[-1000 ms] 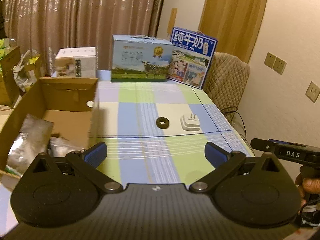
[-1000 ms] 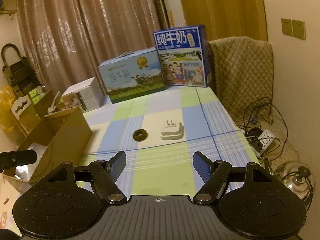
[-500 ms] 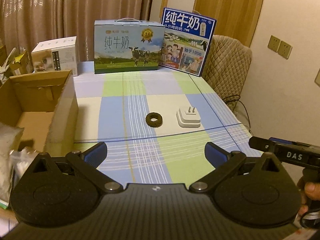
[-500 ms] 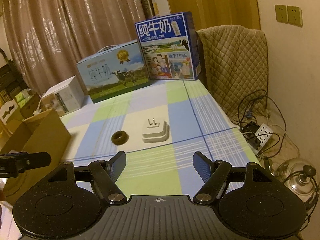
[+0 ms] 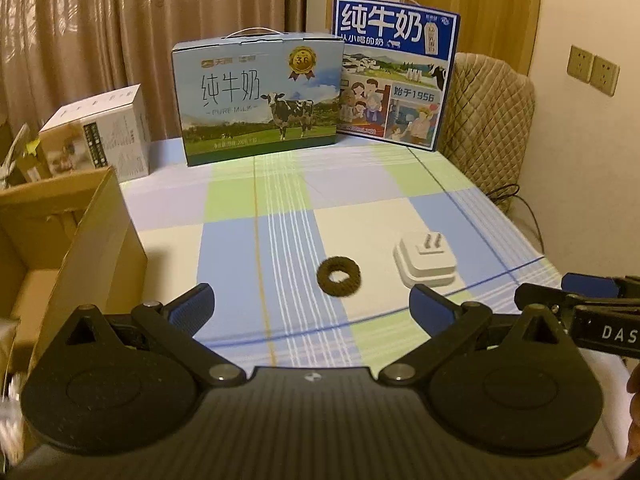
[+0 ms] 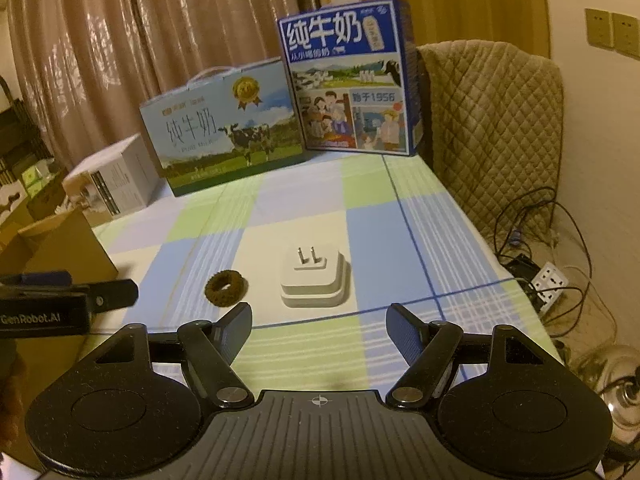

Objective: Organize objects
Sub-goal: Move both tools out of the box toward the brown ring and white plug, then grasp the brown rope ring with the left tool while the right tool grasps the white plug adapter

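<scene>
A dark brown fuzzy ring (image 5: 338, 277) lies on the checked tablecloth, with a white plug adapter (image 5: 425, 260) to its right, prongs up. My left gripper (image 5: 312, 304) is open and empty, just short of the ring. In the right wrist view the ring (image 6: 226, 288) and the adapter (image 6: 314, 279) lie just ahead of my right gripper (image 6: 320, 330), which is open and empty. An open cardboard box (image 5: 76, 248) stands at the table's left; its inside is mostly hidden.
Two milk cartons (image 5: 260, 96) (image 5: 394, 76) and a small white box (image 5: 100, 136) stand along the table's far edge. A quilted chair (image 6: 492, 128) is at the far right. Cables and a power strip (image 6: 554, 280) lie on the floor to the right.
Both grippers have moved forward and closer to the ring and the adapter. The left view has swung right, away from the cardboard box. Both stay open.
</scene>
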### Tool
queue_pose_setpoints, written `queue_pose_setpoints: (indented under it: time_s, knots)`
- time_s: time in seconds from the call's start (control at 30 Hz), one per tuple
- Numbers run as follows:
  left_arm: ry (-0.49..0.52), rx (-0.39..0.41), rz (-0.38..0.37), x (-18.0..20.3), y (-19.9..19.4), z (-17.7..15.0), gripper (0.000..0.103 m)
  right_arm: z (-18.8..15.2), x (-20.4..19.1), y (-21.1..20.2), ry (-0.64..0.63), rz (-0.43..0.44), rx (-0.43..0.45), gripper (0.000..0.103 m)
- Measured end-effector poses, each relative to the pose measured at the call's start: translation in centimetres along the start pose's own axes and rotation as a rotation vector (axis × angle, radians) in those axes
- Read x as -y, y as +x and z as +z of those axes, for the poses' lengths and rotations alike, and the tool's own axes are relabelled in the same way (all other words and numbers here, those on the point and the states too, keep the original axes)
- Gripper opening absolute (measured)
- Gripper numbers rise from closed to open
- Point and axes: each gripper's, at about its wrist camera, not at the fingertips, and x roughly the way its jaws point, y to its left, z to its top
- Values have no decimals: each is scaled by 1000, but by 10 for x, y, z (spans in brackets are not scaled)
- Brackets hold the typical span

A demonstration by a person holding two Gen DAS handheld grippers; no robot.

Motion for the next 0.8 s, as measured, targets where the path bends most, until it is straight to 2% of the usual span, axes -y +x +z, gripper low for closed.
queue_pose_setpoints:
  time_s: [0.13,0.43,0.63,0.8]
  knots:
    - [16,6,14,-3,15,6,102,3,-2,28,-29,-10,-18,71]
    - [-17,-20,14,-16,48,22,102,8,-3,81,-47,-19,-51,71]
    - [-55,-39,23,-24,61,26,102,10,-11,111,-78,-10,-59,71]
    - [-74,-52,27,-31,65,24,102,10,-18,133,-116,-46,-84,71]
